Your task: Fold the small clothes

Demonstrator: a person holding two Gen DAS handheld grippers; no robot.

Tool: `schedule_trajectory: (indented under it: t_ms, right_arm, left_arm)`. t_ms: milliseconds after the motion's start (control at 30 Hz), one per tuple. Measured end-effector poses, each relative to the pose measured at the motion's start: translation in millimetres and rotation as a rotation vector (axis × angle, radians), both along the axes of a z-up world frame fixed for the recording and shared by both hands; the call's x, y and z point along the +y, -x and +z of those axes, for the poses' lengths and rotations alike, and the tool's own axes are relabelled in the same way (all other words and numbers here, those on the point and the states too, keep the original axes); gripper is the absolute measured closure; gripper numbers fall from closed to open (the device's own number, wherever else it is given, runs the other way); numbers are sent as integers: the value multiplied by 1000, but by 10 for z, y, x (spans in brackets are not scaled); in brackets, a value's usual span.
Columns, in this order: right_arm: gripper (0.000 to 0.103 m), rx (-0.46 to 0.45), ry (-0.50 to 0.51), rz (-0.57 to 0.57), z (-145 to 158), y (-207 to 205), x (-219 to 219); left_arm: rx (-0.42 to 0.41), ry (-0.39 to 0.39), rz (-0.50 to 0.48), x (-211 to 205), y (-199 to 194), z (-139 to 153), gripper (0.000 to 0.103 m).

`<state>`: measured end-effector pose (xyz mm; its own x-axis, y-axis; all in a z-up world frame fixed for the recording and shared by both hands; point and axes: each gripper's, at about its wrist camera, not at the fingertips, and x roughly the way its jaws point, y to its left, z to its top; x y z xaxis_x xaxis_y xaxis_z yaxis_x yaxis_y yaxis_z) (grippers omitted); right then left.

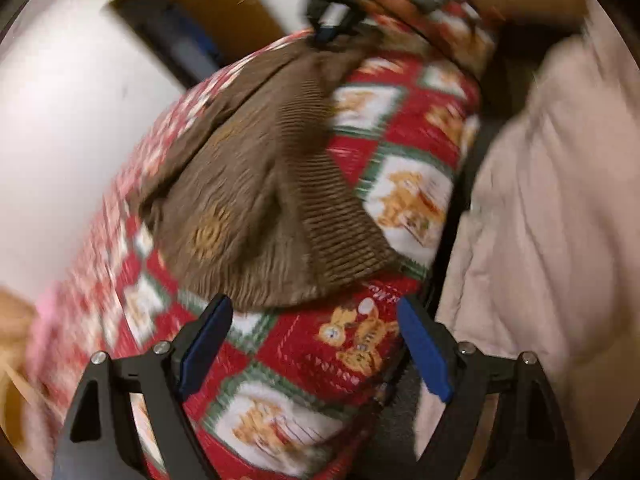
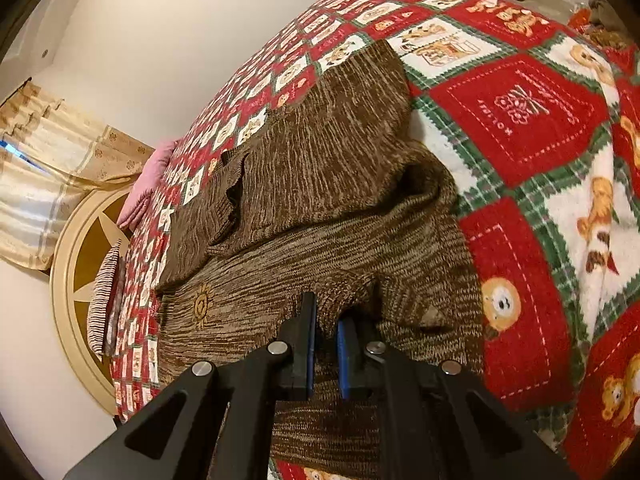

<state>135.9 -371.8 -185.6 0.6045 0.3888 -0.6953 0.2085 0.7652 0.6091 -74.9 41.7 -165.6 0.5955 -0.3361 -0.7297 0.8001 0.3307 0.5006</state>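
- The brown knitted sweater (image 2: 320, 208) lies spread on the red, white and green patchwork quilt (image 2: 520, 120).
- The right gripper (image 2: 324, 344) pinches a fold of the sweater between its 2 fingers.
- The left gripper (image 1: 316, 344) is spread wide with nothing in it, just in front of the sweater's hem.

sweater (image 2: 320, 200): brown marled knit, ribbed hem, rough matt
blanket (image 2: 520, 120): printed fleece-like cloth, soft, matt
left gripper (image 1: 316, 344): matt black plastic, blue pads, shiny metal screws
curtain (image 2: 48, 168): thin cream patterned cloth
wall (image 2: 160, 40): smooth matt paint
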Motion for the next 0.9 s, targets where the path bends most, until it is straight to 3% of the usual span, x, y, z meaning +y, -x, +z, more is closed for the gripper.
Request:
schedule_trajectory:
  t_ms: [133, 233, 400, 433, 467, 500, 533, 567, 667, 733, 800, 900]
  right_arm:
    - [94, 5, -11, -7, -8, 27, -1]
    - [94, 11, -30, -10, -23, 41, -30]
    - [94, 12, -78, -16, -68, 54, -92]
    - [94, 12, -86, -16, -73, 56, -101]
    - [94, 12, -88, -15, -75, 56, -104]
    - [94, 10, -88, -12, -77, 66, -115]
    - [94, 8, -88, -9, -76, 68, -117]
    - [94, 7, -89, -7, -76, 68, -118]
    - [94, 3, -106, -11, -97, 69, -132]
    - [94, -3, -125, -22, -119, 84, -150]
    - [94, -8, -139, -32, -137, 97, -163]
    - [94, -7, -158, -44, -144, 120, -185]
  left_arm:
    - [-22, -54, -22, -181, -148, -96, 17]
    - [74, -40, -58, -215, -250, -163, 16]
    - [142, -12, -113, -209, -213, -212, 36]
    - [179, 16, -107, -189, -236, -165, 38]
    - [238, 61, -93, -150, -291, -93, 48]
    - [316, 131, -70, -103, -392, 6, 80]
    - [395, 222, -23, -33, -546, 123, 92]
    - [467, 324, 42, 64, -743, 238, 90]
    - [550, 583, 207, 356, -1233, 430, 90]
    - [582, 701, 302, 474, -1505, 455, 90]
    - [609, 761, 399, 533, -1811, 410, 91]
    - [622, 754, 489, 550, -1971, 278, 91]
